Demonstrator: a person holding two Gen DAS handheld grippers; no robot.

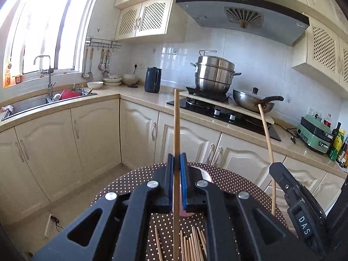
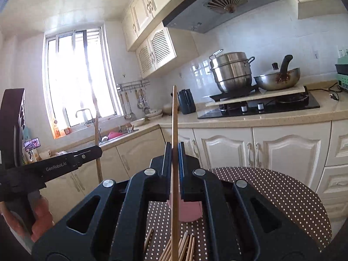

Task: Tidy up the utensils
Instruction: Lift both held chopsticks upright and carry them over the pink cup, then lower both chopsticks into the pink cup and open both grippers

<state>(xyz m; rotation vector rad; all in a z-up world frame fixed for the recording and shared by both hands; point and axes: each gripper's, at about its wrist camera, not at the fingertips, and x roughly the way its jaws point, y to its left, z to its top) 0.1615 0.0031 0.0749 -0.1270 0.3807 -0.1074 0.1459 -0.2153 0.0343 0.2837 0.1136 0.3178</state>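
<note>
One chopstick is standing nearly upright between the blue pads of the left gripper, its upper end rising above the jaws and its lower end running down toward the loose chopsticks lying on the dotted table. A second chopstick is being held the same way in the right gripper, also close to vertical. Each jaw pair is clenched on its single stick, with the pads pressing both sides of the shaft and no gap showing. Holding each stick mid-shaft and upright is probably serving to separate one piece from the pile and keep its ends free for lowering into a holder. A pink object is lying on the table just past the fingertips, partly hidden by the jaws; it is likely the destination, though its shape cannot be confirmed. The remaining sticks are lying roughly parallel under both grippers, so the sorting is judged to be at an early stage. In the left view the right gripper is appearing at the right edge with its stick tilted slightly; in the right view the left gripper is appearing at the left edge, gripped by a hand. Beyond the table, cream cabinets, a sink and a stove are forming the background.
</note>
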